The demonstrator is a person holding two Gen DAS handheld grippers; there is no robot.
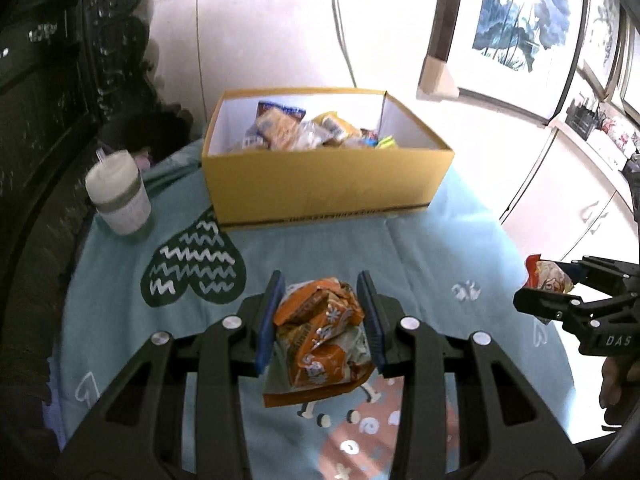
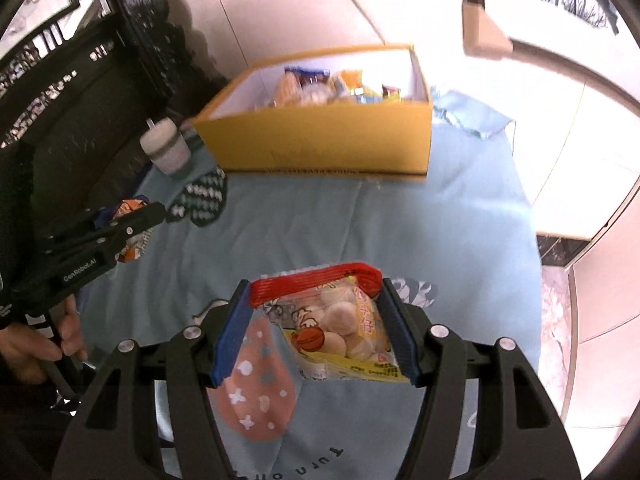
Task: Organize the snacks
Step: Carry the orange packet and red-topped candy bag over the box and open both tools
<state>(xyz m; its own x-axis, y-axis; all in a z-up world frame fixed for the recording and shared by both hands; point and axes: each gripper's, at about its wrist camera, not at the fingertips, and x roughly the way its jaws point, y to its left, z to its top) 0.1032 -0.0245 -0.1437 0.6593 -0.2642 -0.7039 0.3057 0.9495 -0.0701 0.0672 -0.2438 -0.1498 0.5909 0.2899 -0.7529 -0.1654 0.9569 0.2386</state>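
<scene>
My left gripper [image 1: 322,322] is shut on a crumpled orange snack packet [image 1: 320,328], lifted above the light-blue cloth [image 1: 420,248]. From the right wrist view the same left gripper [image 2: 132,220] shows at the left, a hand beneath it. My right gripper [image 2: 316,328] is shut on a clear bag of round pale snacks with a red top strip [image 2: 344,320], also off the cloth. At the right edge of the left wrist view, the right gripper [image 1: 560,280] carries that bag [image 1: 548,276]. An open yellow cardboard box [image 1: 320,184] with several wrapped snacks stands ahead of both.
A white lidded cup [image 1: 120,196] with a straw stands left of the box [image 2: 320,140]; the cup [image 2: 166,148] sits close to dark carved furniture [image 1: 48,80]. Framed pictures [image 1: 516,20] lean on the wall at the right. White cabinets [image 1: 580,200] lie beyond the table's right edge.
</scene>
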